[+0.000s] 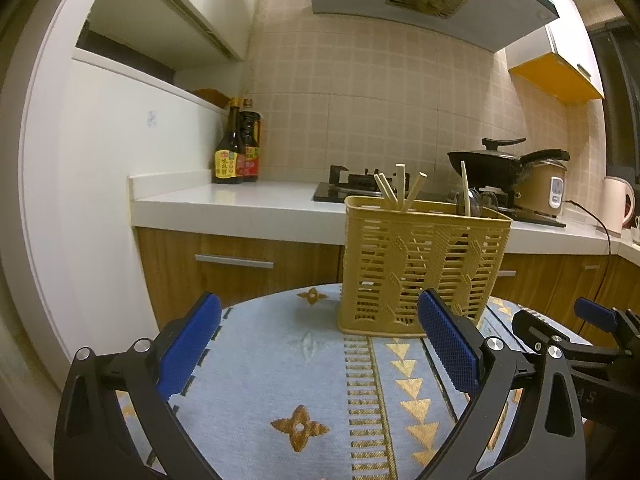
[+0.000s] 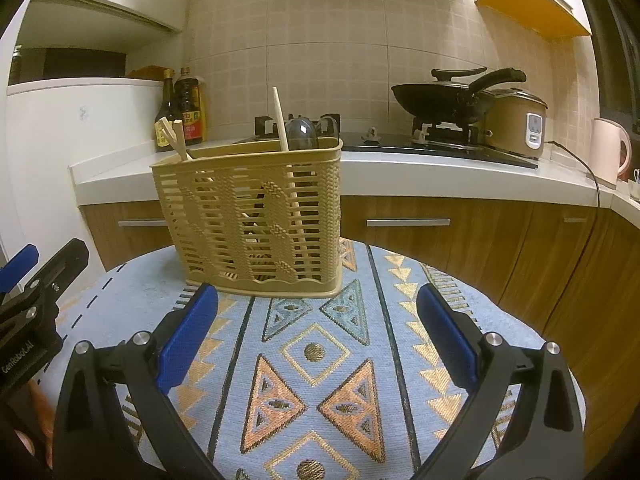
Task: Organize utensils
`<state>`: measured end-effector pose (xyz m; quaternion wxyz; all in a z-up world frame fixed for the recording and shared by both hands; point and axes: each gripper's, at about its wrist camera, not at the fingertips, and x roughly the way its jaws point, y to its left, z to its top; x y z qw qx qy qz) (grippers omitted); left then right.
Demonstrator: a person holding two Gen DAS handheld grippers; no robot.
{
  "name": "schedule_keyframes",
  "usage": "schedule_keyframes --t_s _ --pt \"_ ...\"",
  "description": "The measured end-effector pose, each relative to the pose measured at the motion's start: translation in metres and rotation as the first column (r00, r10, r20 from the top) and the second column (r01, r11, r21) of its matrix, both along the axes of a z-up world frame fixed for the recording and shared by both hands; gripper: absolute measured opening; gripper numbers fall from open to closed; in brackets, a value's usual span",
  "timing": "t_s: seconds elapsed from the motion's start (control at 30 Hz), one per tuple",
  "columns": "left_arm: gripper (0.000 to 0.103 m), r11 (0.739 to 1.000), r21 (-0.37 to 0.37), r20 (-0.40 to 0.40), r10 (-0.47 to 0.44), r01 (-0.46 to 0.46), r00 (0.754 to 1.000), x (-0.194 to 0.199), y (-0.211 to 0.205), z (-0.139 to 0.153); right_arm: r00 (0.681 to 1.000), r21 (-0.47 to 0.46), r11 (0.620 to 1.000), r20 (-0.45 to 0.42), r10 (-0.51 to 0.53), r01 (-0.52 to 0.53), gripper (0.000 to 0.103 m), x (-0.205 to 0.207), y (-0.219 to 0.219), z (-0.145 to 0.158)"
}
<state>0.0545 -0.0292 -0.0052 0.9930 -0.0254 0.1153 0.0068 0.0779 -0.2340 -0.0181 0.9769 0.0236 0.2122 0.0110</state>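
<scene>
Both grippers, left (image 1: 318,344) and right (image 2: 318,336), hang agape and empty before the basket (image 2: 256,216); chopsticks (image 1: 394,192) already stand inside. Sorting seems finished; next, likely withdraw.

Both wrist cameras sit low over the patterned cloth (image 1: 280,360), facing the kitchen counter (image 2: 440,168). Each sees the basket (image 1: 420,264) close, mid-frame; the left view from farther left.

Both black plastic two-finger grippers, left (image 1: 319,344) and right (image 2: 318,338), wore blue textured pads (image 1: 448,344), silver screws (image 2: 141,337) and white lettering (image 2: 16,358).
</scene>
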Motion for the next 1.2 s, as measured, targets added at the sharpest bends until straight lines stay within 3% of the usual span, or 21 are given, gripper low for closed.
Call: schedule_keyframes --t_s 1.2 --pt "0.095 1.0 -0.007 -0.019 0.004 -0.004 1.0 0.0032 0.0014 -0.0016 1.0 -0.009 1.0 -0.004 0.005 -0.005 0.095 0.0002 0.0025 -0.001"
